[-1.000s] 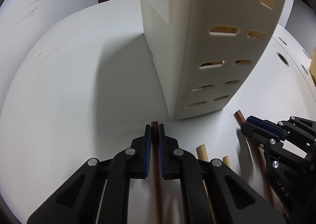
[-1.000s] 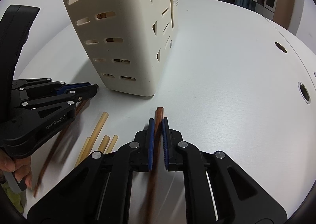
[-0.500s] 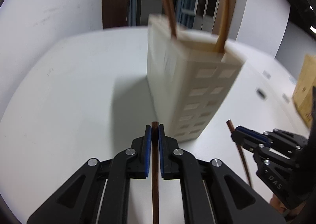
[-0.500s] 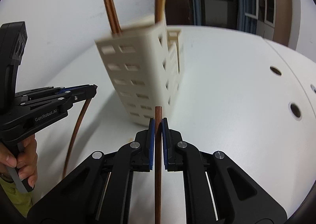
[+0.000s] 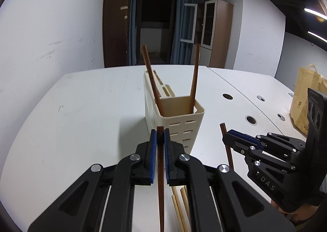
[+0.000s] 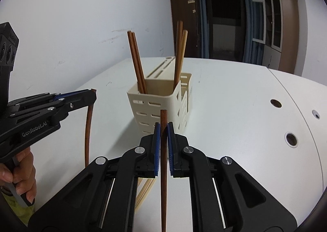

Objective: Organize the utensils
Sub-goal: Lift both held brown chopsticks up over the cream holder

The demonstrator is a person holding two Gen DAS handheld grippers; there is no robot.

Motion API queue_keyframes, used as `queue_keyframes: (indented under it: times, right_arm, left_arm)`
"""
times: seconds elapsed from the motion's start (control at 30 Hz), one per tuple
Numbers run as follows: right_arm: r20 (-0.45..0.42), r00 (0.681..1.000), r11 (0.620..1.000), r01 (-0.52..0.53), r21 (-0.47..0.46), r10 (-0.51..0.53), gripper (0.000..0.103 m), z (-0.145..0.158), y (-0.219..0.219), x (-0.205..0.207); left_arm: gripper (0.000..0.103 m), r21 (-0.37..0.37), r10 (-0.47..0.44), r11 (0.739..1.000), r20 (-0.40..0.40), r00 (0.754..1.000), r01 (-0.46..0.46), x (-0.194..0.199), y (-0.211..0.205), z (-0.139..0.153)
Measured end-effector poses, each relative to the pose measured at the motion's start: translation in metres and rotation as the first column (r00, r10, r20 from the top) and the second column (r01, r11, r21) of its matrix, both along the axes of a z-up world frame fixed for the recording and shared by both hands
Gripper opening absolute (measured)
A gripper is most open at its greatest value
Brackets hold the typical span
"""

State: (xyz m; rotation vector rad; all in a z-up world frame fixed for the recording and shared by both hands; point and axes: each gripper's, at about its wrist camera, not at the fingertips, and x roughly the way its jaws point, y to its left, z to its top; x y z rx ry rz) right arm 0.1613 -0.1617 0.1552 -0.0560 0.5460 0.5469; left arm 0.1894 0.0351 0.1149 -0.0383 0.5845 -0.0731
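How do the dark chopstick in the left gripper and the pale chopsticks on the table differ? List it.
1. Colour: the dark chopstick is reddish brown; the pale chopsticks are light tan.
2. State: the dark chopstick is clamped in the left gripper; the pale chopsticks lie loose on the table.
3. Pose: the dark chopstick hangs raised; the pale chopsticks lie flat.

Both are slim sticks, outside the utensil holder.

dim room, sharp focus, fisheye-warped edges

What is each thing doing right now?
Left gripper: shut on a dark chopstick.
Right gripper: shut on another dark chopstick.
Holder: upright, chopsticks leaning inside.
Pale chopsticks: lying on the table.
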Motion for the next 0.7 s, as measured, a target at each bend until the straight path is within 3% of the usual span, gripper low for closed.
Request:
queue_keyframes:
  times: [0.7]
  right_arm:
    - [0.136,0.990,0.999,-0.030,0.023,0.027,0.006,0.060,0.002,-0.017]
  left_arm:
    - [0.007,0.029,-0.027,0.999,0.113,0.993,0.024,-0.016,-0.005,0.045]
